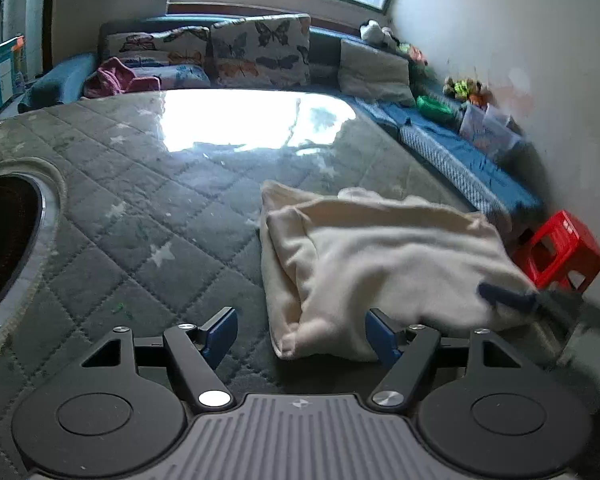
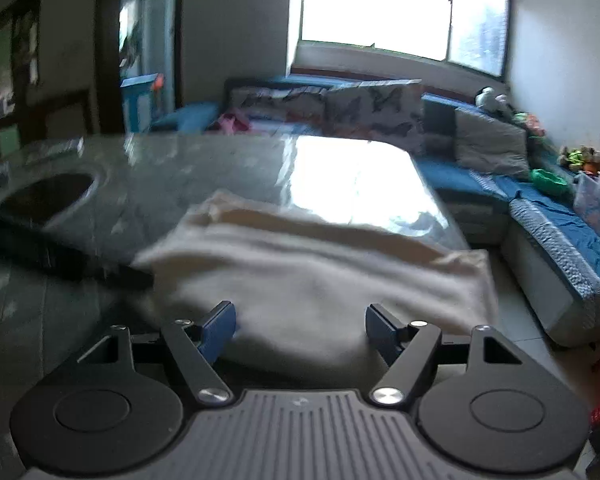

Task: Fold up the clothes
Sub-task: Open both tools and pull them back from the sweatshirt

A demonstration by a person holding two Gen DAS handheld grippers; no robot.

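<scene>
Both grippers stand released with nothing between the blue pads: the left gripper (image 1: 300, 334) at the near left corner of the cream fleecy folded cloth (image 1: 380, 264), the right gripper (image 2: 300, 330) at its near edge. This cloth lies on the grey quilted table cover (image 1: 140, 220), near the right edge. It looks soft, light and limp, though the right view is blurred, so I would take it by the near corners.

Worktop (image 1: 112, 208) was covered in grey quilted cloth with pale stars under a glossy sheet; strong window glare on it. Wide window (image 2: 380, 4) on far wall, daylight blown out. Blue corner sofa (image 1: 452, 152) ran along white walls, with butterfly-print cushions (image 1: 260, 52). Red plastic stool (image 1: 560, 252) stood beside the worktop's right side.
</scene>
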